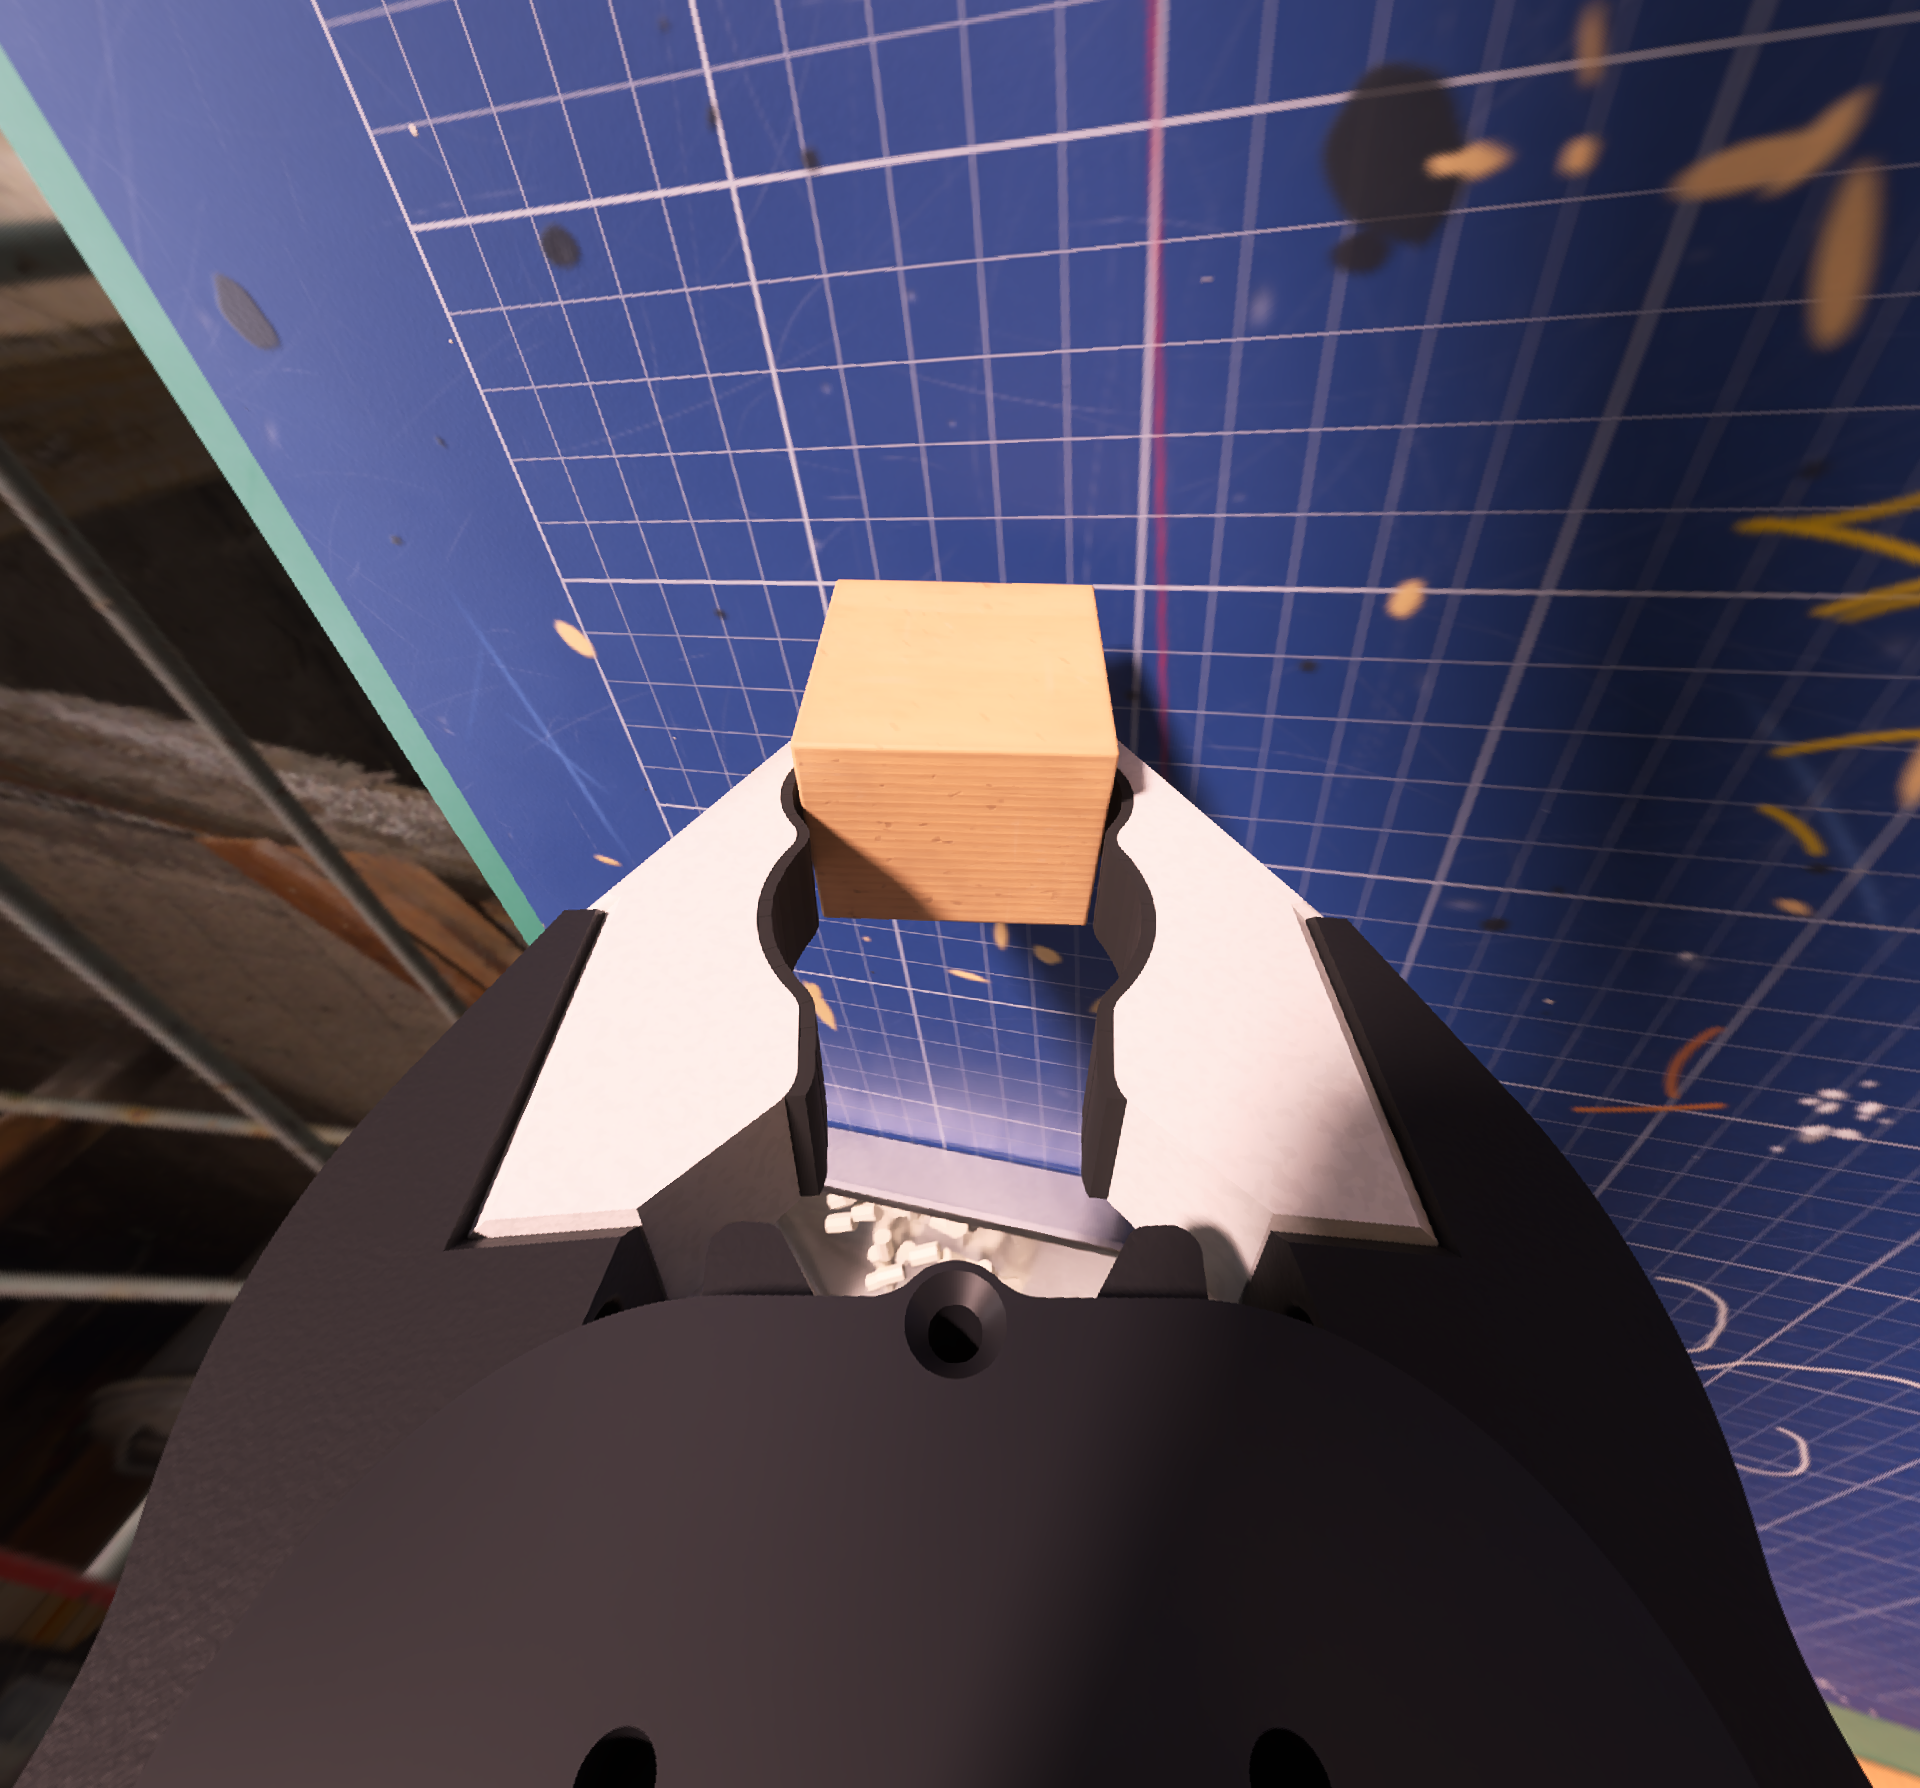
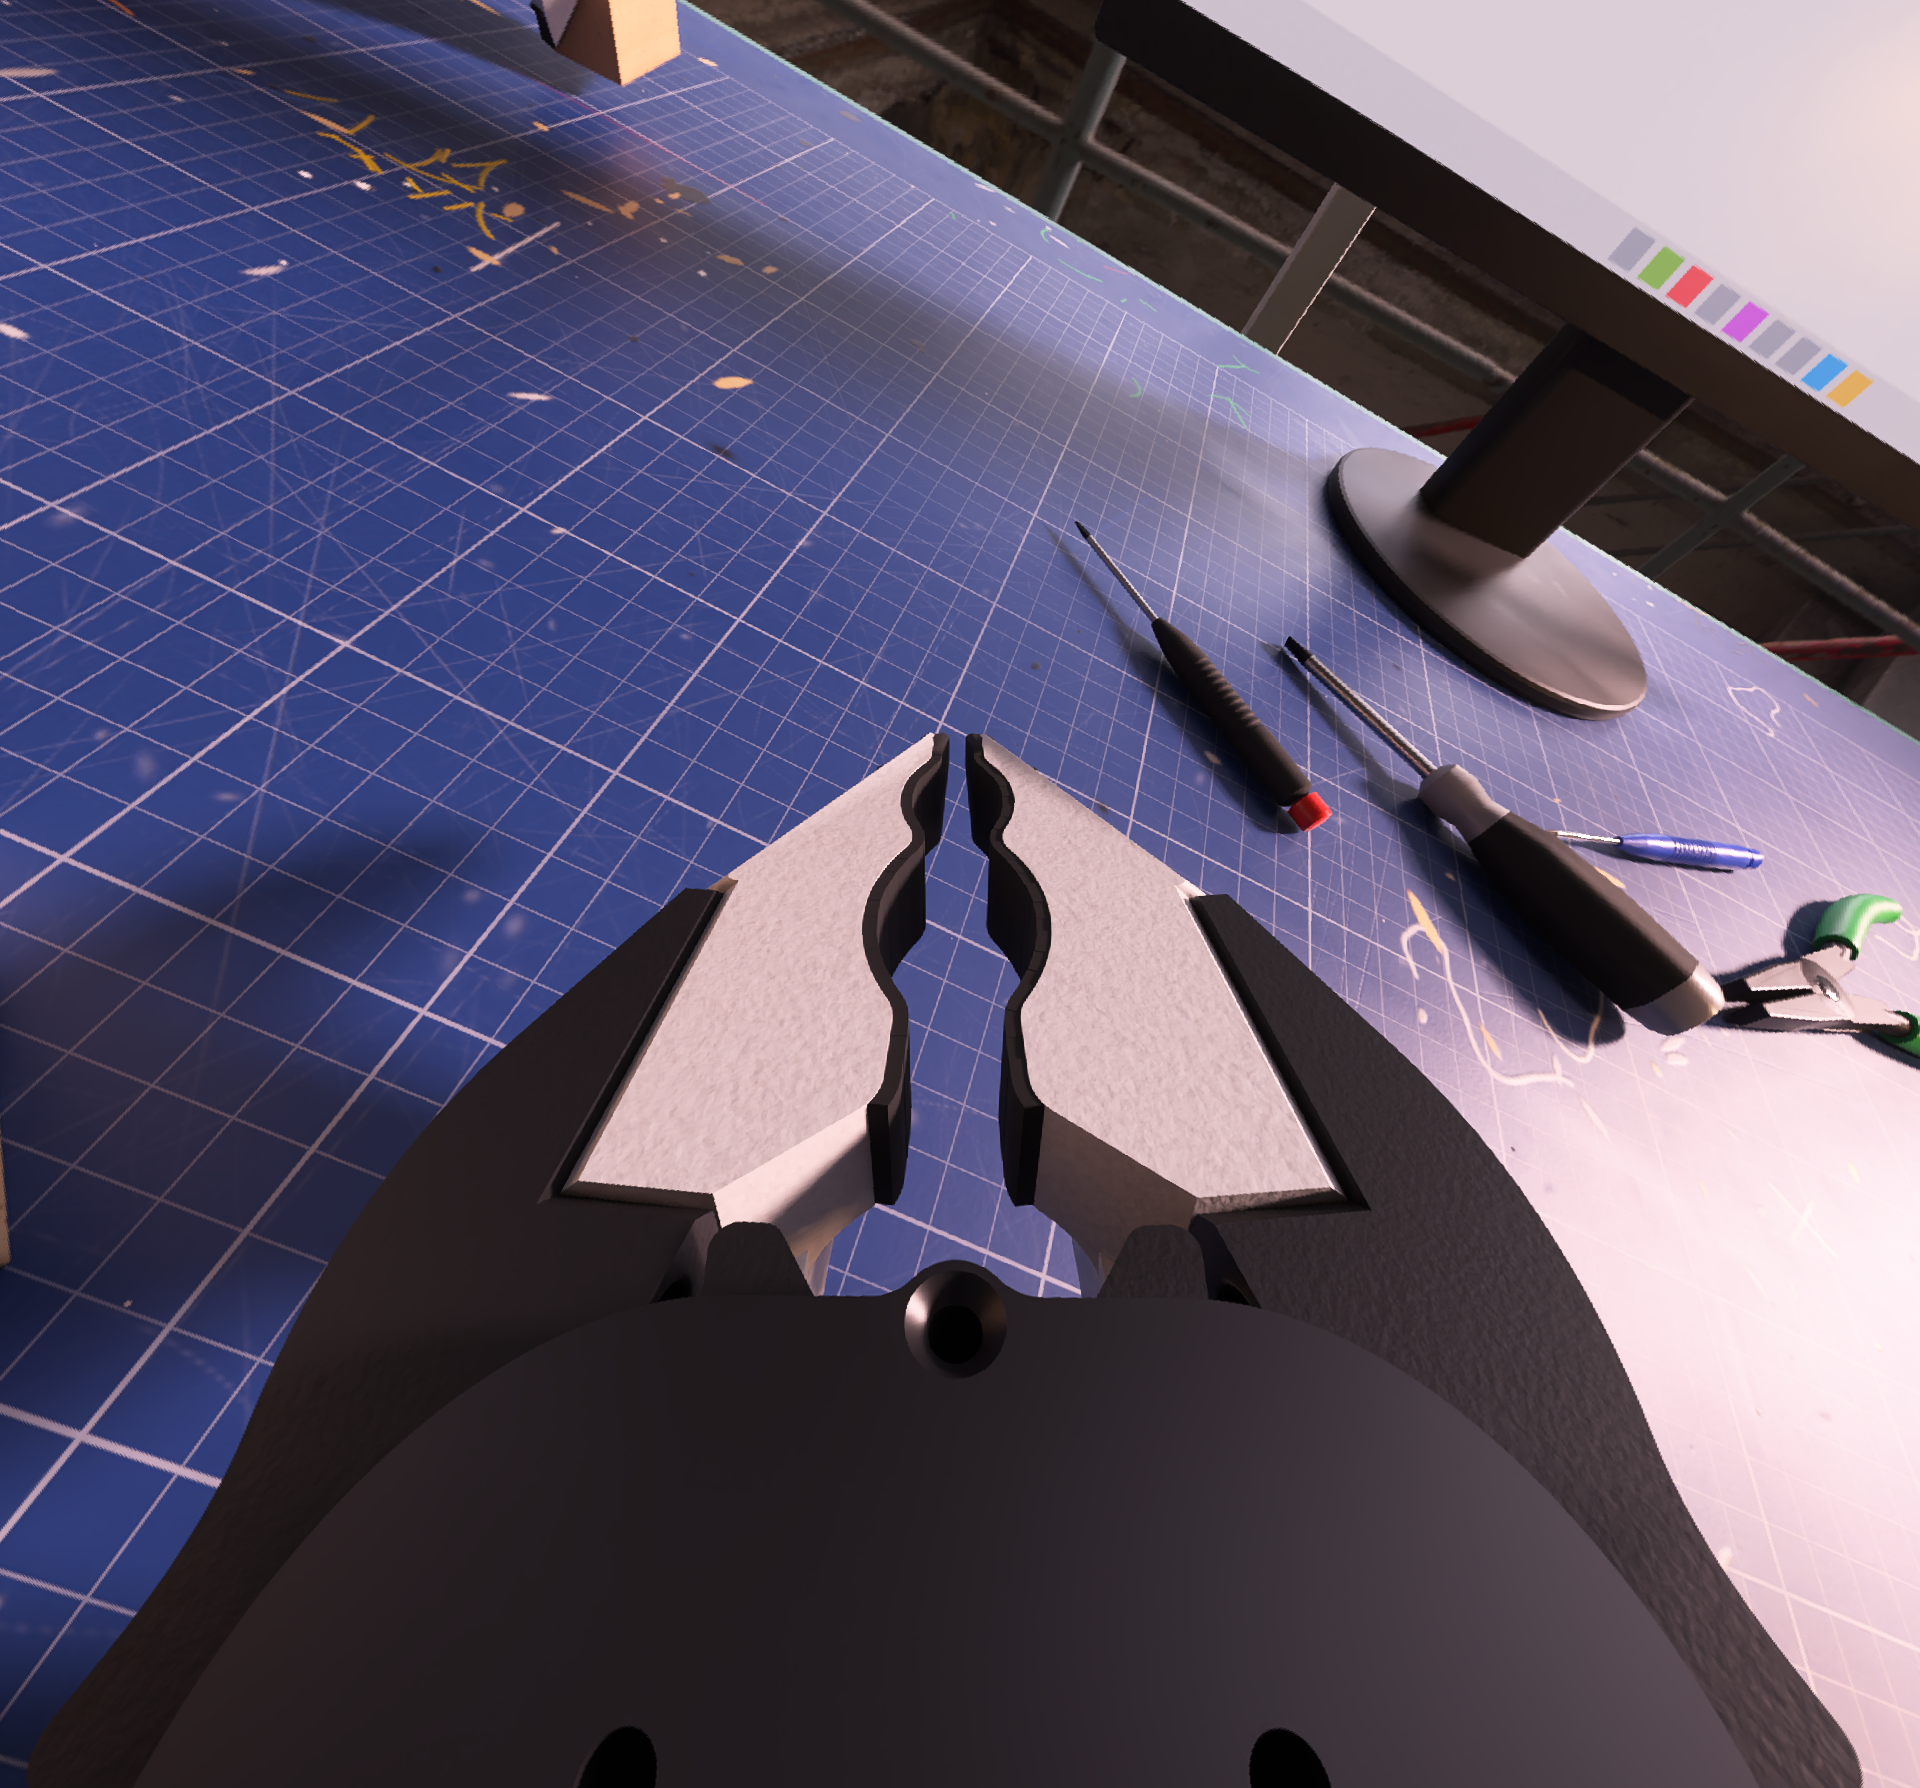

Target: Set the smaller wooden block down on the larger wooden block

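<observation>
Left wrist view: left gripper (image 1: pixel 956 772) clamped on small wooden block (image 1: pixel 951 751), held clear above blue cutting mat (image 1: pixel 727 388); right gripper (image 2: pixel 957 751) nearly closed w/ nothing between fingers, hovering over mat nr screwdrivers (image 2: pixel 1236 699)

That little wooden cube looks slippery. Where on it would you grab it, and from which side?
On two opposite flat side faces, near the top edge, coming from above with fingers pointing down. The smaller wooden block is a plain cube, so parallel faces give flat pads an even hold. The left gripper grips it just so, its fingertips pinching the sides and leaving the underside free for setting down.
</observation>
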